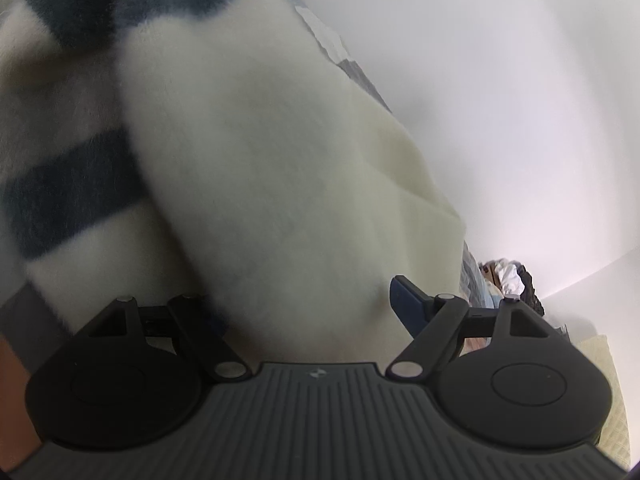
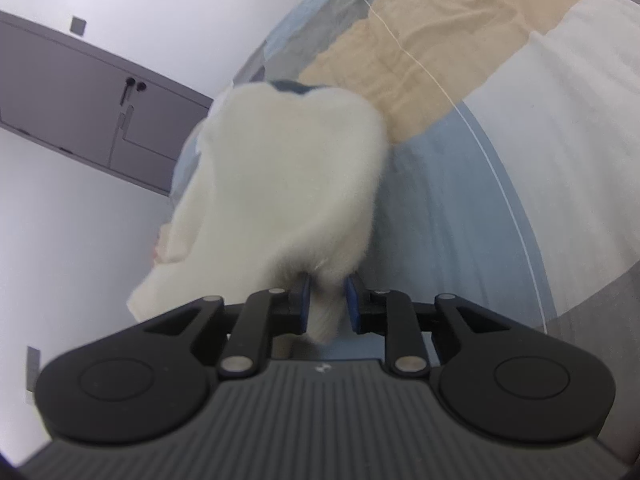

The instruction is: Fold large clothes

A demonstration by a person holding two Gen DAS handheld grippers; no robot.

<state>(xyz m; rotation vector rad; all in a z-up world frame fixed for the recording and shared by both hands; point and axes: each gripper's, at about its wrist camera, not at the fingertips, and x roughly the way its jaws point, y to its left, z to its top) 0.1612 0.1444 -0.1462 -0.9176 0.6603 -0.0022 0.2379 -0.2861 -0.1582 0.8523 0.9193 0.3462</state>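
Observation:
A fluffy cream garment with dark blue stripes [image 1: 260,168] fills most of the left wrist view. It lies over and between the wide-apart jaws of my left gripper [image 1: 308,304]. It hides the left finger, and only the blue right finger [image 1: 404,304] shows, at the cloth's edge. In the right wrist view a cream fold of the garment [image 2: 280,184] rises from my right gripper [image 2: 328,300]. A narrow tail of it hangs between the blue pads [image 2: 352,300]. It lies against the left pad, with a gap to the right pad.
A patchwork bed cover [image 2: 500,140] in beige, blue, grey and white spreads under and right of the right gripper. A grey cabinet [image 2: 100,120] and a white wall [image 1: 500,120] stand behind. Some clutter [image 1: 508,280] sits far off by the wall.

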